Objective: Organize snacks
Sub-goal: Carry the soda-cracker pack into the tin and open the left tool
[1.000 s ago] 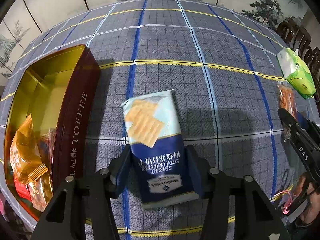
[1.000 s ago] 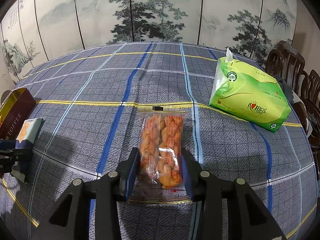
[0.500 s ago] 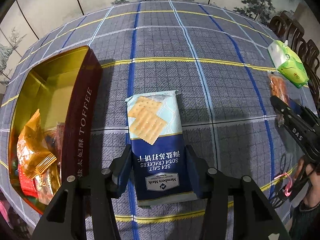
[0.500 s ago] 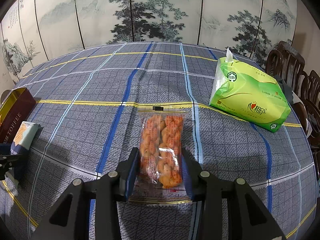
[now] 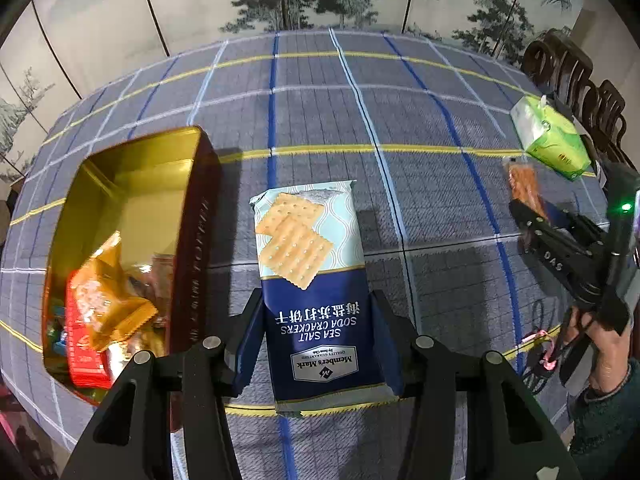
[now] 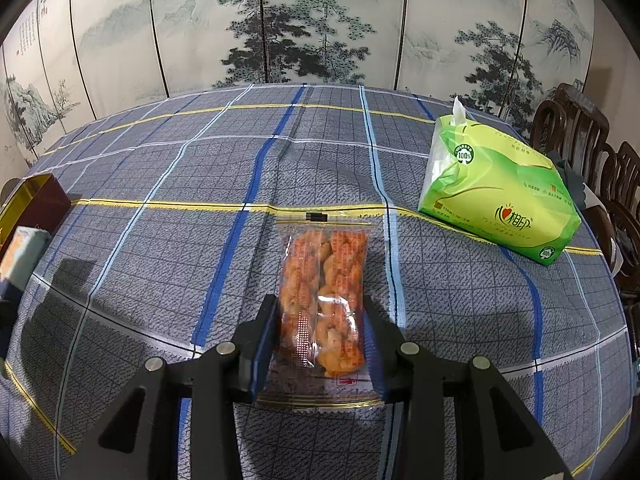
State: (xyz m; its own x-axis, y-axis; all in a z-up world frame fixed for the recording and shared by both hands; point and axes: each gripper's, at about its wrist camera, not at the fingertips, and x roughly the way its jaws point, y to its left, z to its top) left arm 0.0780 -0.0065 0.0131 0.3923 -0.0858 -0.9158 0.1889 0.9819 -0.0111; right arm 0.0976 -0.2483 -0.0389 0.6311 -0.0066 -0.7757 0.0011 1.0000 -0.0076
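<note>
Two claws each clamp a snack: the left claw (image 5: pixel 316 332) grips a soda cracker pack (image 5: pixel 312 280) by its dark lower half, lifted off the counter (image 5: pixel 320 112) just right of the open toffee tin (image 5: pixel 132 200); the right claw (image 6: pixel 320 336) pinches a clear bag of fried twists (image 6: pixel 324 288) lying flat, with a green tissue pack (image 6: pixel 500 196) beyond

Dim indoor light, soft shadows on tablecloth (image 6: pixel 160 264), strong fisheye edge bending.
</note>
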